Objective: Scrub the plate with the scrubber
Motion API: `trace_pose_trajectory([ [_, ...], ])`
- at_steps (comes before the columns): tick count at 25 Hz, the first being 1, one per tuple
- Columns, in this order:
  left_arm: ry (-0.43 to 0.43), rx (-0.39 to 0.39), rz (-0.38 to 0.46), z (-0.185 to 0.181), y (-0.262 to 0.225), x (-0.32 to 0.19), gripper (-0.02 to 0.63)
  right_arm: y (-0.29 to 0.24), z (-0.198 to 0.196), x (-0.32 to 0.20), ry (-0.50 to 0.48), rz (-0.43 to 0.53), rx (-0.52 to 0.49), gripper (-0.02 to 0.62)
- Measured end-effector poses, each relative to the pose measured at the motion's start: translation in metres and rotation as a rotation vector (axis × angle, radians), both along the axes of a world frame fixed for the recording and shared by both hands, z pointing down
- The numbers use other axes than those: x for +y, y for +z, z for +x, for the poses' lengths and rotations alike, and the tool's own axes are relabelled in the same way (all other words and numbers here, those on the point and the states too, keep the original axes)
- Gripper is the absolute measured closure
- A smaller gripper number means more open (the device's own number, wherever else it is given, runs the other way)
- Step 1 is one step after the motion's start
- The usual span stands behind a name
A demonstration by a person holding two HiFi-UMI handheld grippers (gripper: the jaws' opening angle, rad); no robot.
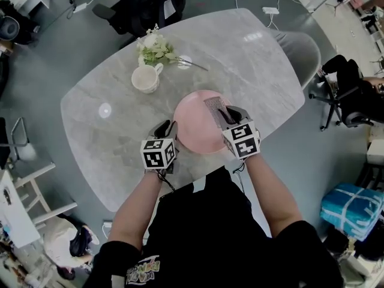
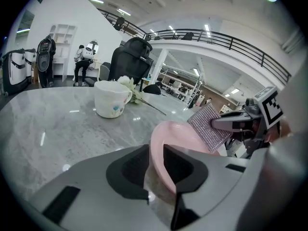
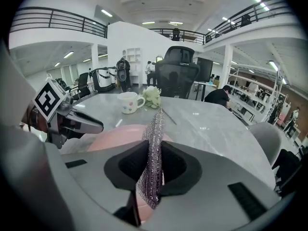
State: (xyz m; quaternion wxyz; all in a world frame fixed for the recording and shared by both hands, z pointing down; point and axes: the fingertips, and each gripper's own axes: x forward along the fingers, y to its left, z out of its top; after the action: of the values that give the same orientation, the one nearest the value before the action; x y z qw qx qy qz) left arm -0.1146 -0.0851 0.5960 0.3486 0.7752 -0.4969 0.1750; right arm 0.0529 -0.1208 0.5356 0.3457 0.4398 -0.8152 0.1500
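Note:
A pink plate (image 1: 195, 125) lies on the grey marble table (image 1: 252, 59). My left gripper (image 1: 170, 128) is at the plate's left rim. In the left gripper view the rim of the plate (image 2: 173, 134) runs between the jaws of this gripper (image 2: 155, 165), which stand apart and do not clamp it. My right gripper (image 1: 227, 114) is shut on a silvery mesh scrubber (image 1: 215, 108) that rests over the plate's right part. The right gripper view shows the scrubber (image 3: 154, 143) edge-on between the pads, with the plate (image 3: 115, 136) beneath it.
A white mug (image 1: 146, 78) stands behind the plate, with a sprig of white flowers (image 1: 155, 50) beyond it. A black office chair (image 1: 147, 2) is at the table's far side and a grey chair (image 1: 303, 50) at its right end. The table's near edge is close to my body.

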Motion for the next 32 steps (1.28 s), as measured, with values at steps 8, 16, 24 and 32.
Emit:
trace_pose_trajectory([
  [8, 0.095, -0.008, 0.133, 0.002, -0.048, 0.015, 0.563, -0.022, 0.006, 0.03, 0.146, 0.026, -0.14, 0.518],
  [16, 0.178, 0.031, 0.236, 0.013, -0.112, 0.04, 0.588, -0.063, 0.01, 0.066, 0.175, 0.074, -0.273, 0.52],
  [24, 0.18, 0.088, 0.311, 0.049, -0.155, 0.082, 0.588, -0.101, 0.021, 0.107, 0.084, 0.117, -0.327, 0.52],
  [32, 0.108, 0.089, 0.338, 0.09, -0.169, 0.146, 0.588, -0.112, 0.046, 0.161, -0.011, 0.116, -0.38, 0.522],
])
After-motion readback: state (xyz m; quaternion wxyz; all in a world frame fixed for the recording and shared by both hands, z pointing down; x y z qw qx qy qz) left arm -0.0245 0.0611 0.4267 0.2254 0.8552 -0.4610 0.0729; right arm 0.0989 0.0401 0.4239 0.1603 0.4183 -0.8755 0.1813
